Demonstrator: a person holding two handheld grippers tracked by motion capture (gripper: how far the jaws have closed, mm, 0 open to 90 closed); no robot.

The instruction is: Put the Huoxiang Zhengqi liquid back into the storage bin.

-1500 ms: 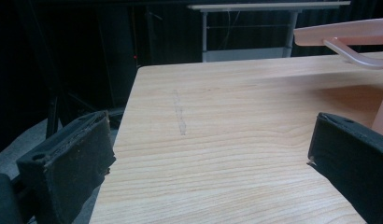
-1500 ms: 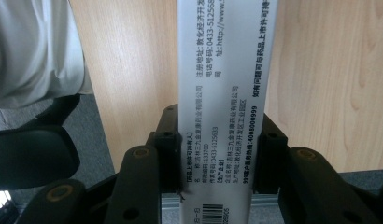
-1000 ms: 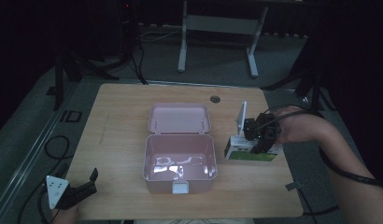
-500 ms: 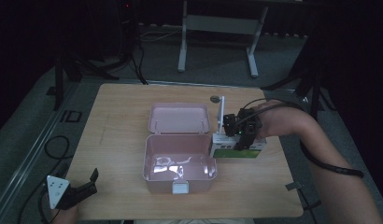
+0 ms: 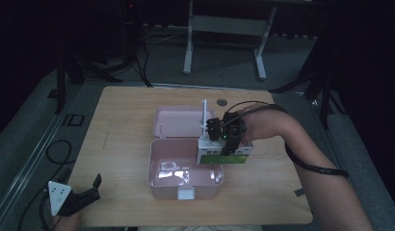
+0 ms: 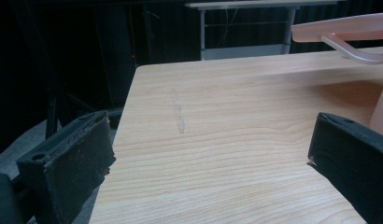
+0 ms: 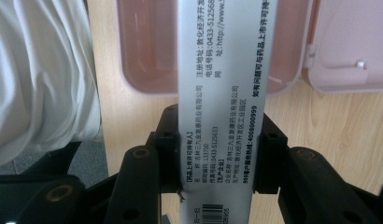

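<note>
Hanging over the right rim of the open pink box (image 5: pixel 186 180), the white medicine carton (image 7: pixel 222 93) sits clamped between the black pads of the right gripper (image 5: pixel 226 136), its printed side facing the camera in the right gripper view. The carton could catch on the box wall and twist in the pads if it comes down off-centre. The left gripper (image 5: pixel 82 196) rests at the near left table (image 5: pixel 118 125) corner, jaws spread, nothing between them.
</note>
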